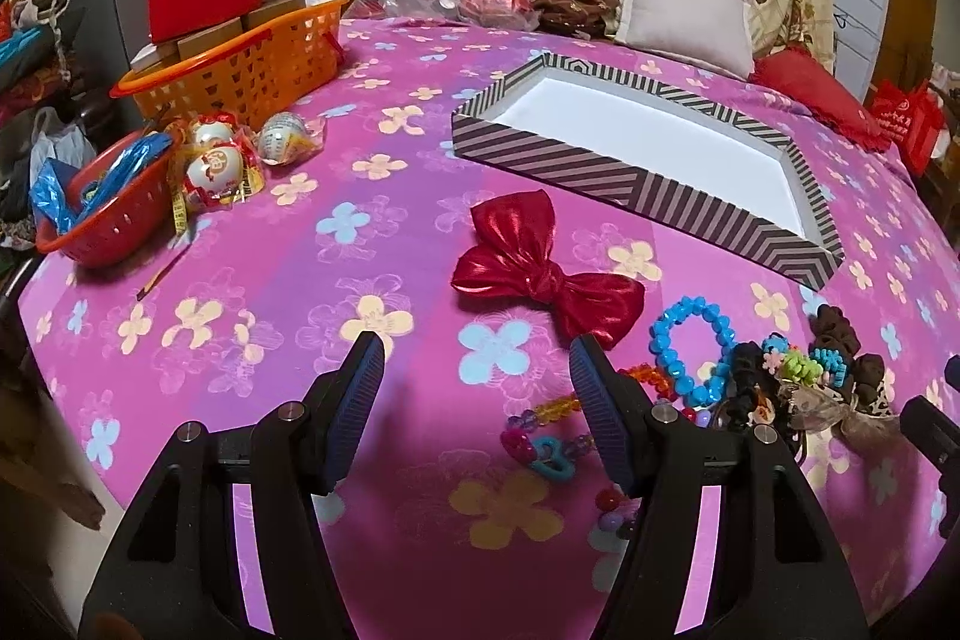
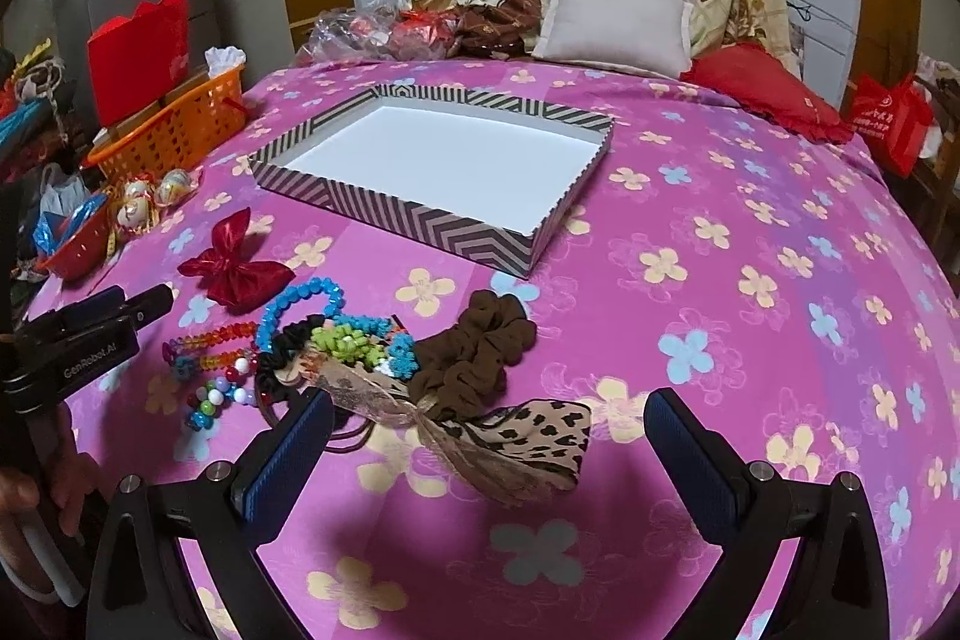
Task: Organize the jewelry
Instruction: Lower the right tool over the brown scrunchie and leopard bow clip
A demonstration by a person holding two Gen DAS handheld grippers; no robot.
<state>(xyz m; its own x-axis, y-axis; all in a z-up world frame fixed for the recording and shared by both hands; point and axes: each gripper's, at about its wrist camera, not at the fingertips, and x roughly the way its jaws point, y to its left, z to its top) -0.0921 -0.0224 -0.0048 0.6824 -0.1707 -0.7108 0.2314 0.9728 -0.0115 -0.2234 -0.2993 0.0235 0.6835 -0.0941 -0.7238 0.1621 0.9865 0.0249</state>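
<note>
Lying flat on the pink flowered bedspread [image 2: 750, 196], the striped tray [image 2: 300, 184] is running its long axis from near left to far right. One red bow [image 2: 235, 263], one blue bead bracelet [image 2: 300, 301] and one brown scrunchie [image 2: 480, 346] are sitting before it. Left gripper [image 1: 477, 379] and right gripper [image 2: 489, 433] are both hanging spread wide, gripping nothing.

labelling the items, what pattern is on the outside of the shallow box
Brown and beige stripes and chevrons on the shallow cardboard box, white inside; clearest in the right wrist view.
</note>
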